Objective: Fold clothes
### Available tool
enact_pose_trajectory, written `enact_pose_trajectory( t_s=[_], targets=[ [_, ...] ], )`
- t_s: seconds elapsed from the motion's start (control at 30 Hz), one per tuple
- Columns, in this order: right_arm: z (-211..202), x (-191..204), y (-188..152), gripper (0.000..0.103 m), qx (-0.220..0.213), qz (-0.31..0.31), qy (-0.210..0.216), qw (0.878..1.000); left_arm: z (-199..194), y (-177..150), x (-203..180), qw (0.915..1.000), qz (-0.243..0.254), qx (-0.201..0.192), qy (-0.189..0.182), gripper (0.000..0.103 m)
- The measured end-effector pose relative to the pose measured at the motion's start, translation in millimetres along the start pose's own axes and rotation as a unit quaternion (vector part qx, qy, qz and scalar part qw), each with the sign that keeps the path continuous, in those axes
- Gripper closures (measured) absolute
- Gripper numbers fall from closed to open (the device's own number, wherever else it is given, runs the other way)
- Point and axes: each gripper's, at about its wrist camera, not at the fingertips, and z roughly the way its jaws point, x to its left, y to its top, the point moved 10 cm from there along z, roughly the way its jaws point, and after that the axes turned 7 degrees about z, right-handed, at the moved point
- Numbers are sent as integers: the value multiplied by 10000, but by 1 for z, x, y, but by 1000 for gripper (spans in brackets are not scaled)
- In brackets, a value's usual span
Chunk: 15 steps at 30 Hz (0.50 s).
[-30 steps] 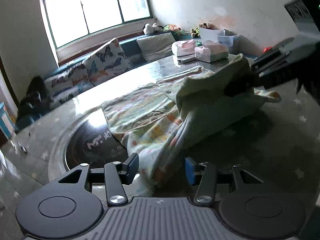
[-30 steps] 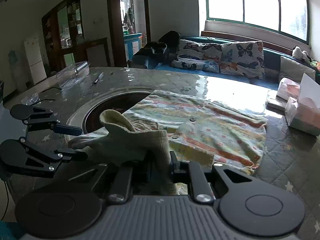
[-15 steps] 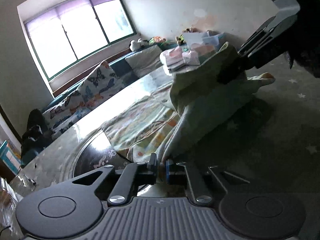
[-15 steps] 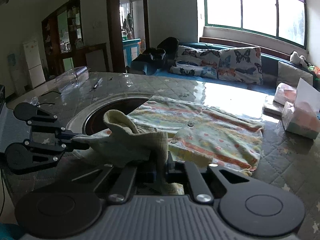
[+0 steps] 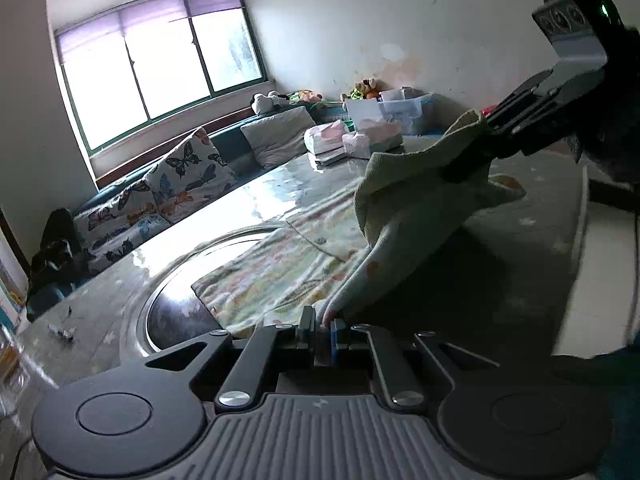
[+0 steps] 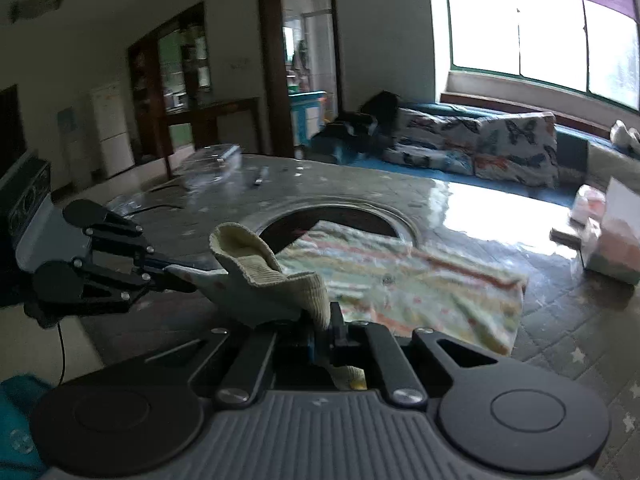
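2 grippers clamp garment (image 5: 404, 216) edge, lifted off table (image 6: 400, 192): left gripper (image 5: 322, 326) jaws pinched on corner, right gripper (image 6: 324, 334) jaws pinched on cuff.

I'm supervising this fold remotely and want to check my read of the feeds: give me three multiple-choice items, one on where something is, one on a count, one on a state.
1. Where does the flat part of the garment lie?
A. on the sofa
B. on the table, partly over its round inset
C. on the floor

2. How many grippers pinch the garment?
A. none
B. one
C. two

3. How is the edge held between the grippers?
A. lifted clear of the table
B. pressed flat on the table
C. tucked under the tissue box

Answers:
1. B, the right wrist view shows the cloth spread on the tabletop, reaching over the round inset.
2. C, the left gripper and the right gripper are each shut on cloth.
3. A, the edge hangs in the air between them, above the tabletop.
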Motion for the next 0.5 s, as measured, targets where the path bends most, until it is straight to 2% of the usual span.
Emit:
enact_pose_trajectory(
  t_s=[0.17,0.33,0.5],
  targets=[
    [-9,20,1,98,93,-146,209,9996,-21,-5,-3,9996,-254,100,-109,95],
    [9,8,19,98,190,-87,181,9996,-6,0,17,9981,-597,131,-107,95],
    [38,-15,56,99,248,-73,90,9996,18,15,53,9951,-985,101,-85,95]
  ],
)
